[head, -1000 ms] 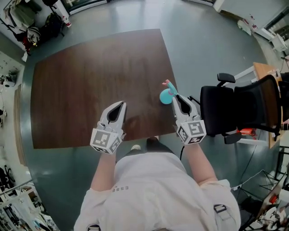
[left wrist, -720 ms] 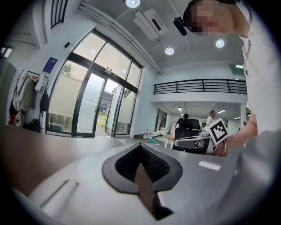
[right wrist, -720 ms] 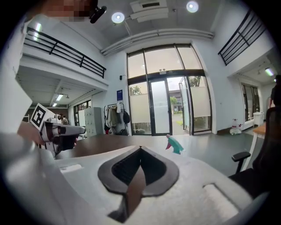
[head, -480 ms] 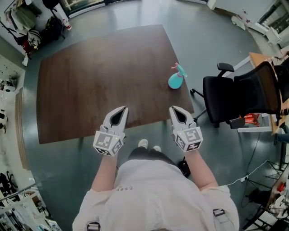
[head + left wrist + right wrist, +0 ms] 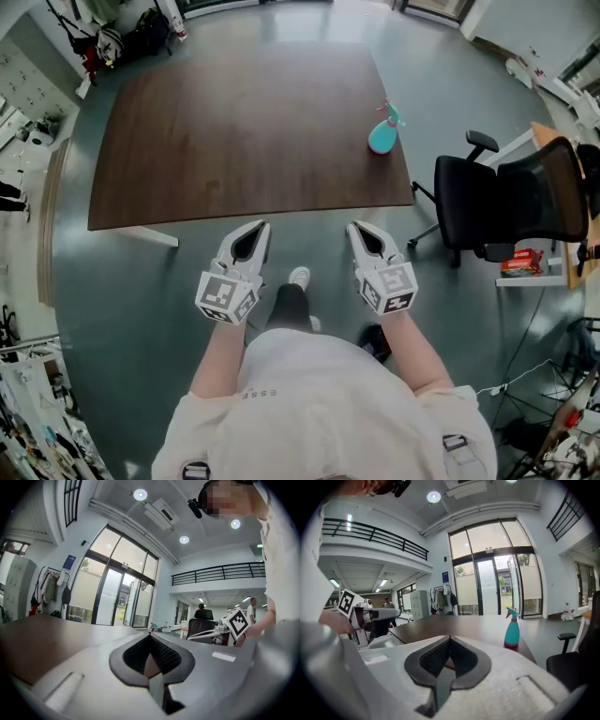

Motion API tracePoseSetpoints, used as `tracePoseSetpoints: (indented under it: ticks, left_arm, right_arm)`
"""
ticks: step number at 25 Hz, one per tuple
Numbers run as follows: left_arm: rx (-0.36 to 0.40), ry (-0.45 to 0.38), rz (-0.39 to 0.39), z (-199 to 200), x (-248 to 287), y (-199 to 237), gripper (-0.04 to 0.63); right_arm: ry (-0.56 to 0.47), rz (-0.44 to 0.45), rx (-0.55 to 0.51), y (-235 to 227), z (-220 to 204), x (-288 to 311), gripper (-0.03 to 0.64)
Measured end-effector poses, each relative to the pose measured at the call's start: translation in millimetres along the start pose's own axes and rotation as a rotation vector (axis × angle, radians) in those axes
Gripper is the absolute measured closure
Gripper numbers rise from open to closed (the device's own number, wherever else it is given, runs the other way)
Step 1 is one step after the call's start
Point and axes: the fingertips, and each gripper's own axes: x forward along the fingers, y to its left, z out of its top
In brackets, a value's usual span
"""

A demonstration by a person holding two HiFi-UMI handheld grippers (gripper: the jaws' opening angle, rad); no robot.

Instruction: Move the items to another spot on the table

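My left tool (image 5: 257, 228) and right tool (image 5: 355, 228) are both closed and empty, held short of the bench (image 5: 225, 141). The teal spray bottle (image 5: 382, 134) stands upright near the bench's right edge, so I judge it placed.

Pale grey left gripper (image 5: 262, 226) and right gripper (image 5: 352, 227), each bearing black-and-white square markers; white short-sleeved shirt (image 5: 319, 398)

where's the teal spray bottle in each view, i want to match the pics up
Head view: spray bottle stands upper right, near the right edge of the brown table.
Left gripper view: only a tiny teal speck near centre, likely the bottle but too small to be sure.
Right gripper view: upright, right of centre, on the table.
Shared landmark: the brown table, which also shows at left in the left gripper view and mid-frame in the right gripper view.
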Motion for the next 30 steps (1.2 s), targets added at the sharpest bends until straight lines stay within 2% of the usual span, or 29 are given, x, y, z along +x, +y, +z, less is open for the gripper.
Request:
tracePoseSetpoints:
  ticks: [5,11,17,23,26,30]
  left_arm:
    - [0.021,-0.023,0.089,2,-76,-19,0.578]
    - [-0.007,-0.029,0.153,-5,-146,-9,0.578]
    - [-0.035,-0.018,0.109,-12,-172,5,0.578]
    - [0.014,-0.015,0.065,5,-201,41,0.578]
    - [0.056,-0.021,0.043,19,-220,66,0.578]
    - [0.054,-0.043,0.050,29,-244,100,0.578]
  right_arm:
    - [0.033,0.048,-0.003,49,-14,-30,0.624]
    - [0.060,0.082,-0.017,110,-26,-43,0.624]
    - [0.054,0.038,-0.015,135,-26,-44,0.624]
    - [-0.007,-0.065,0.002,159,-11,-30,0.624]
    - [-0.037,-0.082,0.002,186,-1,-19,0.624]
    - [-0.065,-0.070,-0.027,231,10,-6,0.624]
